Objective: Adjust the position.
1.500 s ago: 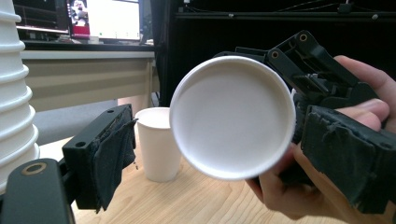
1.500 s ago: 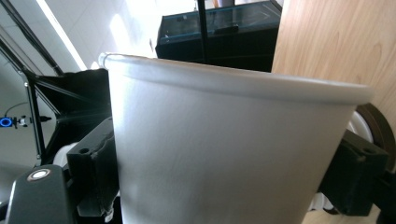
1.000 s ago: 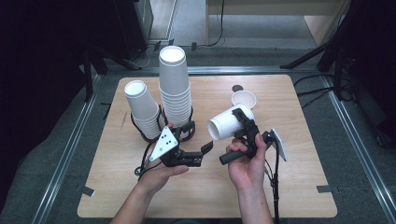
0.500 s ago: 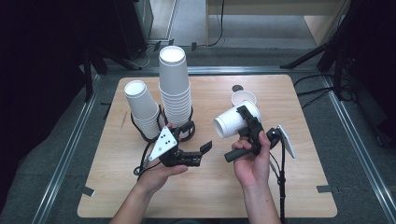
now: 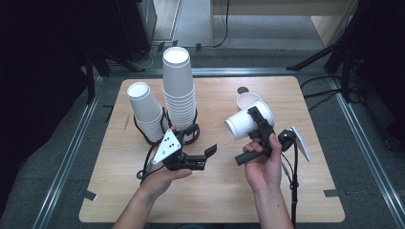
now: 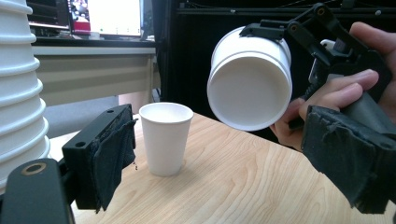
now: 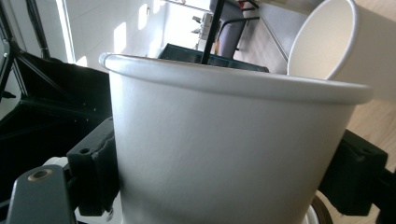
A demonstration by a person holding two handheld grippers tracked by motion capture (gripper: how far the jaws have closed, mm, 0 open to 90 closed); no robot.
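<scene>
White cup (image 5: 249, 121): clamped sideways in right gripper (image 5: 258, 125)
Left gripper (image 5: 205, 157): jaws apart, empty
Left gripper view: upright cup (image 6: 166, 137) beyond
Since before: held cup shifted right

One fixed overhead camera and two cameras riding on the handheld grippers.

The high view looks forward and down from the near side, taking in the whole wooden table (image 5: 143, 200), with the forearms entering from the near edge. The left gripper view sits low, just above the tabletop, facing right across it past its own black jaws; it shares with the high view the upright paper cup (image 6: 165, 137) (image 5: 246, 100) and the tilted white cup (image 6: 250, 79) (image 5: 248, 121) held off the table. The right gripper view looks from very close along that same tilted cup's wall (image 7: 224, 154), toward the far side.
</scene>
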